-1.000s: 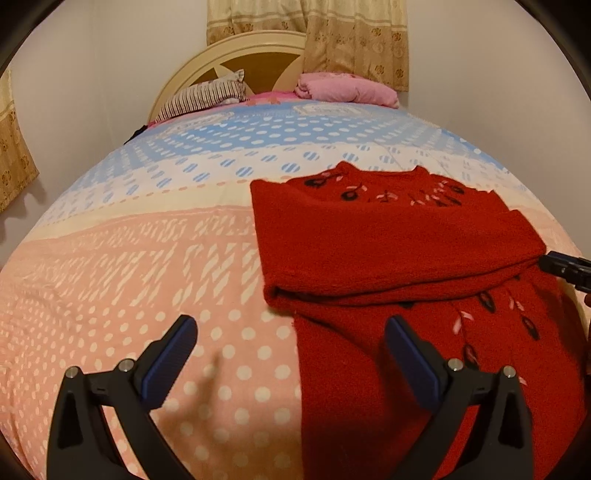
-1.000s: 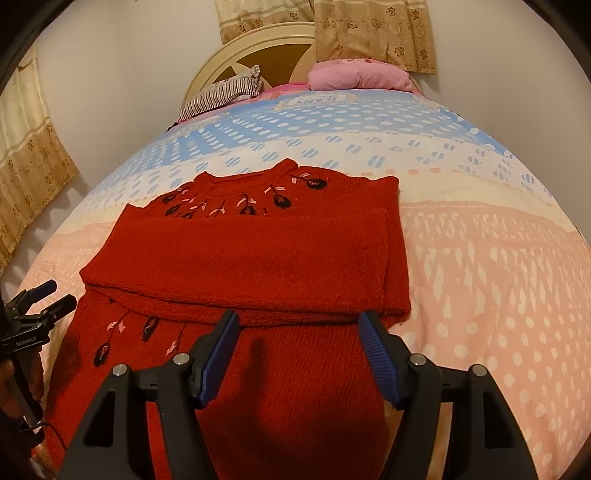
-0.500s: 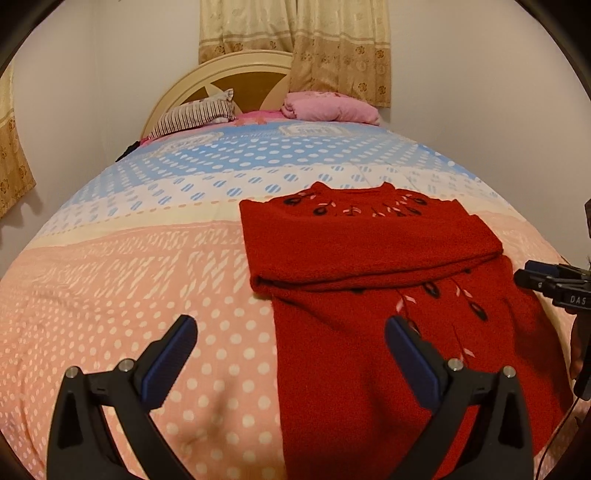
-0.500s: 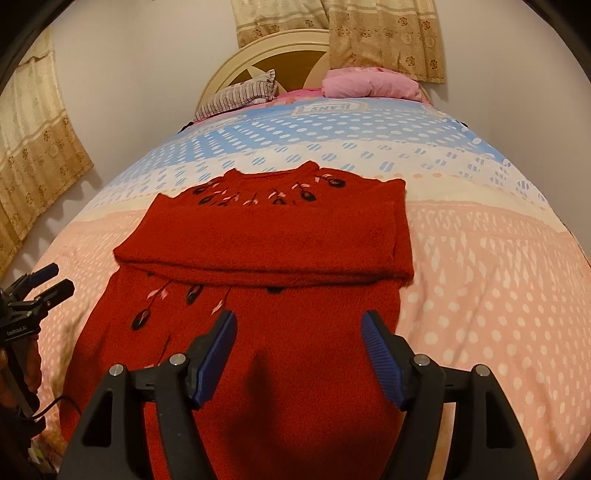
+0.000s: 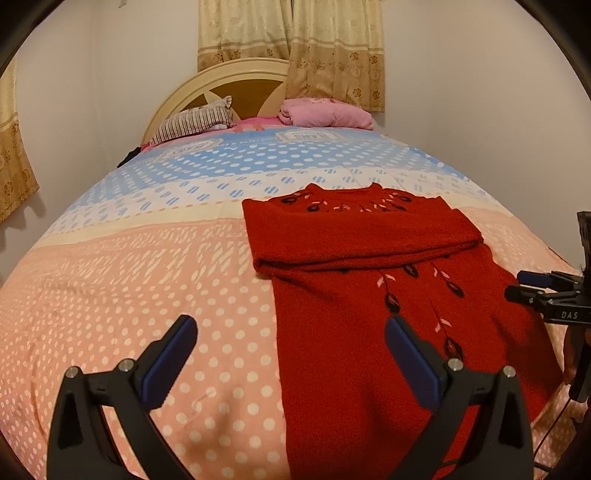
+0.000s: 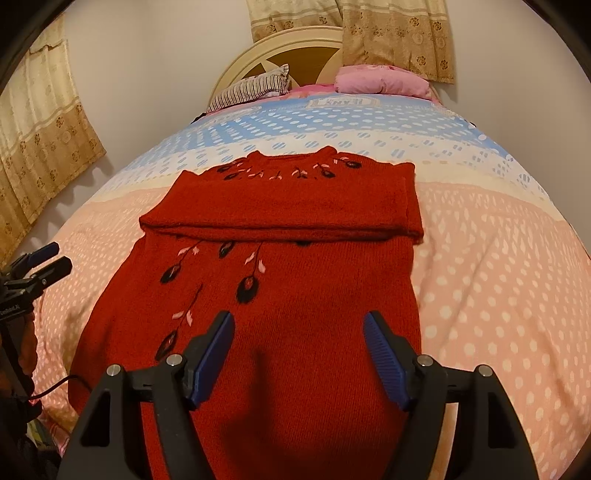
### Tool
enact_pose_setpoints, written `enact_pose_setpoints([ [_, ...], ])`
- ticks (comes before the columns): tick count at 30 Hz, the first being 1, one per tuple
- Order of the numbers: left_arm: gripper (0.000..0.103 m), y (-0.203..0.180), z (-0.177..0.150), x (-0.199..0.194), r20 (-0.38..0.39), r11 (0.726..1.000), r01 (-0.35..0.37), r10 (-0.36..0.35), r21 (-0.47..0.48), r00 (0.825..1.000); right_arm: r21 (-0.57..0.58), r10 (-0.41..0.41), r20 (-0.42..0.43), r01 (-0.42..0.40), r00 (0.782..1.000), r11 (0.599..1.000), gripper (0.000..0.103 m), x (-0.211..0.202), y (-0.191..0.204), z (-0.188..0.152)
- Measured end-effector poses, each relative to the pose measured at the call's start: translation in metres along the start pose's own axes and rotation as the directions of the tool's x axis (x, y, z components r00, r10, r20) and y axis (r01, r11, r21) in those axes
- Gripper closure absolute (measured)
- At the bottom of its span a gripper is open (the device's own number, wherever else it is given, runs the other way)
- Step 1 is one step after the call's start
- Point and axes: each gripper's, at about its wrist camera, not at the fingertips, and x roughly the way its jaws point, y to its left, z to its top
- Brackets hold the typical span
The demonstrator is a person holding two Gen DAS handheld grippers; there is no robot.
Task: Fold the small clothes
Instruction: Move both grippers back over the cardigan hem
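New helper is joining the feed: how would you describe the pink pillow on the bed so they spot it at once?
Start at the cream arched headboard at the far end of the bed. Two pillows lie against it; the pink pillow is the one on the right, below the curtain. Its neighbour is a striped pillow, while this one is plain soft pink.

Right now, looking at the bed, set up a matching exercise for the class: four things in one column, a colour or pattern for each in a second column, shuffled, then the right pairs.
Things
1. sweater
2. pillow by the headboard, left
3. bundle by the headboard, right
4. curtain

Descriptions
A. plain pink
B. red with dark flower embroidery
C. beige with a floral border
D. dark and light stripes

Pairs: 1-B, 2-D, 3-A, 4-C
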Motion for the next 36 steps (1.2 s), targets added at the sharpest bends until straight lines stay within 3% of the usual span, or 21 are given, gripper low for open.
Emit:
enact_pose_setpoints([
  [16,0.0,-0.001,-0.028,-0.036,-0.003,0.999,0.002,-0.002,0.033,1.0,-0.012,0.0,-0.019,0.0,1.0,1.0,0.029,-0.021,0.012,-0.028],
  [31,0.0,0.0,-0.053,-0.038,-0.061,0.999,0.001,0.001,0.041,0.998,-0.04,-0.016,-0.055,0.014,0.998,0.999,0.028,-0.035,0.019,-0.054],
  [36,0.0,0.003,-0.069,-0.037,-0.11,0.999,0.048,-0.047,0.007,0.993,-0.039,-0.018,-0.069,0.015,0.997,0.999,0.028,-0.038,0.02,-0.064],
])
